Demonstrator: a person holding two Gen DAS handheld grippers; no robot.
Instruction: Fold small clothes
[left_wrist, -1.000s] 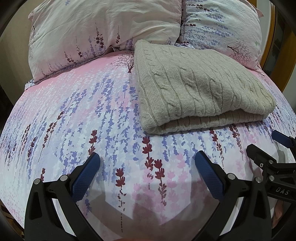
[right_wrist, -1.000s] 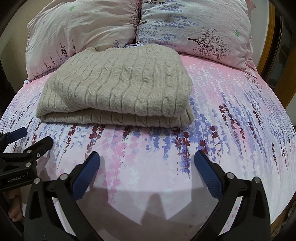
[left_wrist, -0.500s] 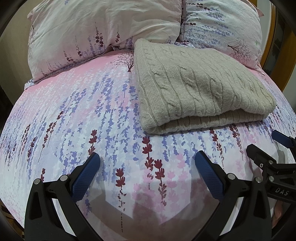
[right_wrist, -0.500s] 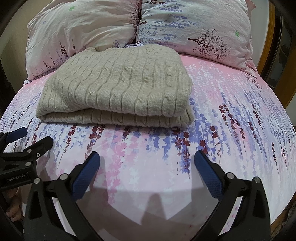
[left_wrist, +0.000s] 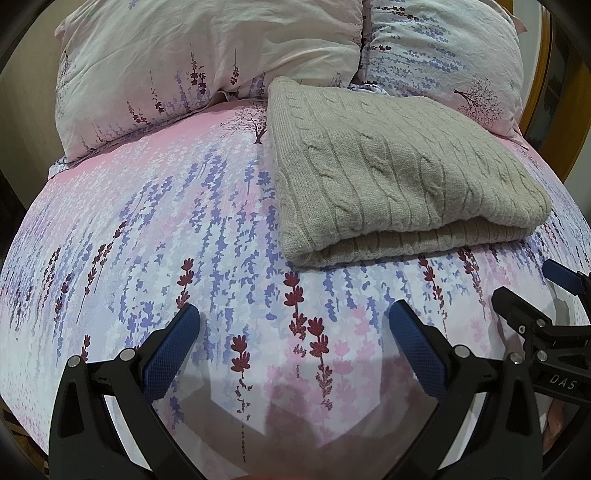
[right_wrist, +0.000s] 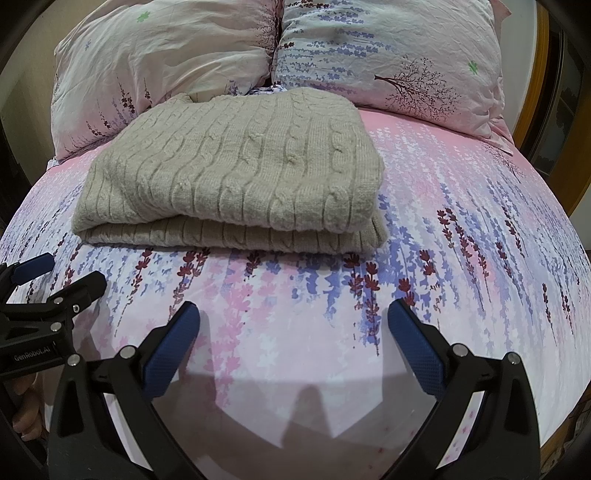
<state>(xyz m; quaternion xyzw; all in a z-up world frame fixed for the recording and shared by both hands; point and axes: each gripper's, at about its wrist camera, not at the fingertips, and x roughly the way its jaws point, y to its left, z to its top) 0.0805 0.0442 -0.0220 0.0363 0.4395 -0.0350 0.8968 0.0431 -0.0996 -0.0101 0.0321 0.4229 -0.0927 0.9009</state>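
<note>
A beige cable-knit sweater (left_wrist: 391, 170) (right_wrist: 236, 173) lies folded into a thick rectangle on the floral bed sheet (left_wrist: 177, 229), its folded edge facing me. My left gripper (left_wrist: 293, 325) hovers open over bare sheet, near side and left of the sweater, holding nothing. In the right wrist view my right gripper (right_wrist: 293, 325) is open and empty too, just in front of the sweater's near edge. Each gripper shows at the side of the other's view: the right gripper (left_wrist: 532, 295) and the left gripper (right_wrist: 59, 277).
Two floral pillows (left_wrist: 207, 62) (right_wrist: 391, 55) lean at the head of the bed behind the sweater. A wooden frame (left_wrist: 554, 92) stands at the right edge. A hand (right_wrist: 27, 413) shows low at the left. Bare sheet (right_wrist: 461, 221) stretches right of the sweater.
</note>
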